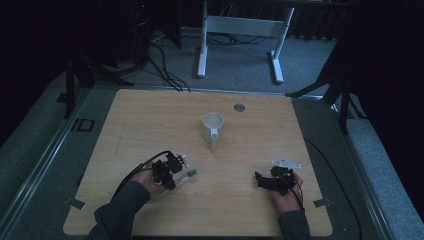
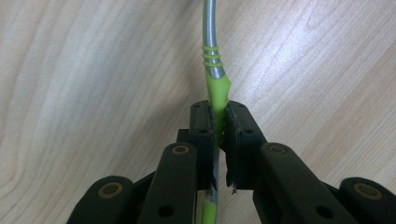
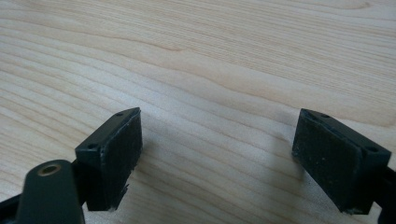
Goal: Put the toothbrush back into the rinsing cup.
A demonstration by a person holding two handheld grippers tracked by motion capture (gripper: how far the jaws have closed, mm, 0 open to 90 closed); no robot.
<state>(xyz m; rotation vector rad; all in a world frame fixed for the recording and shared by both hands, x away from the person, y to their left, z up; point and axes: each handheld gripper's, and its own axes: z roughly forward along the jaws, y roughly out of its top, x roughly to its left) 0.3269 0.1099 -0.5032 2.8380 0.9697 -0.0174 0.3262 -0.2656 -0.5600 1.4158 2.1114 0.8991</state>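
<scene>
Left gripper (image 2: 219, 122) is pinching the green handle of a small whisk (image 2: 214, 70), its two black jaws pressed tight on either side of the flat green part just below where the metal stem begins. In the high view that gripper (image 1: 172, 167) sits near the front left of the wooden table (image 1: 150, 115), with the whisk's wire head (image 1: 191, 172) poking out to its right and lying low over the wood. The grip far back on the handle looks chosen so that the working end stays free and can be steered; the whisk lies nearly flat, and I cannot tell whether its head touches the tabletop.

Farther back and toward the middle stands a white pitcher (image 1: 213, 129), upright, its mouth open to the ceiling and its handle turned toward the person. It is well apart from both grippers, and seems set there as the likely place for the whisk to go, within reach of either hand.

At the front right, the right gripper (image 1: 265, 181) rests low over the table in the person's hand. Its jaws are spread wide with nothing but bare wood grain between them (image 3: 217, 158), probably held ready to steady the pitcher when needed.
</scene>
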